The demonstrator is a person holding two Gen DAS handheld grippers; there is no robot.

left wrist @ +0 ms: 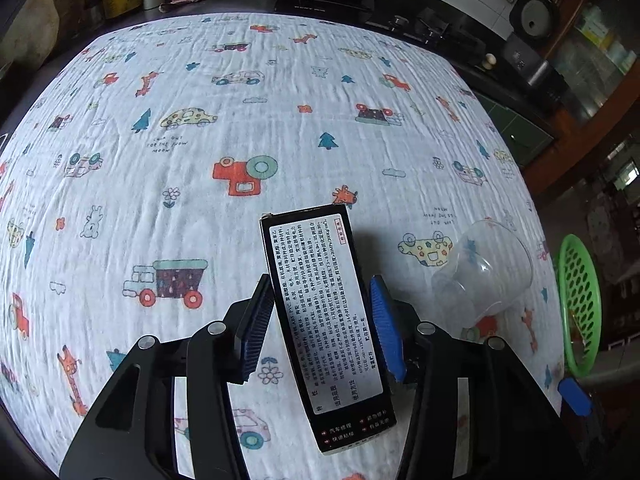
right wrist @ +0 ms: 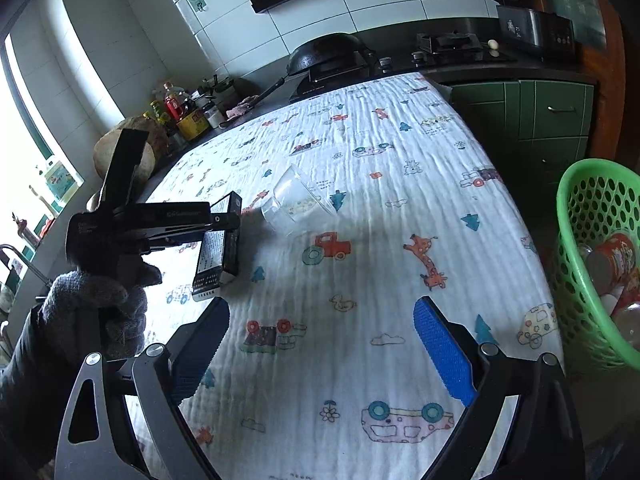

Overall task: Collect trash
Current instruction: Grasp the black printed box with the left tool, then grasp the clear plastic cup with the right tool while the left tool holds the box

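Note:
A black carton (left wrist: pixel 326 320) with a white printed label lies between the blue pads of my left gripper (left wrist: pixel 320 316); the left pad touches its side, the right pad stands just off it. The carton also shows in the right wrist view (right wrist: pixel 220 244), with the left gripper (right wrist: pixel 224 222) over it. A clear plastic cup (left wrist: pixel 486 272) lies on its side to the right, also visible in the right wrist view (right wrist: pixel 294 202). My right gripper (right wrist: pixel 320 350) is open and empty above the cloth. A green perforated basket (right wrist: pixel 596 256) at the right holds cans and bottles.
The table wears a white cloth (left wrist: pixel 200 100) printed with cars and giraffes. Behind it runs a dark counter with a wok (right wrist: pixel 326 56), a gas hob (right wrist: pixel 448 46) and bottles (right wrist: pixel 180 112). Green cabinets (right wrist: pixel 552 120) stand beyond the table's right edge, near the basket (left wrist: pixel 578 304).

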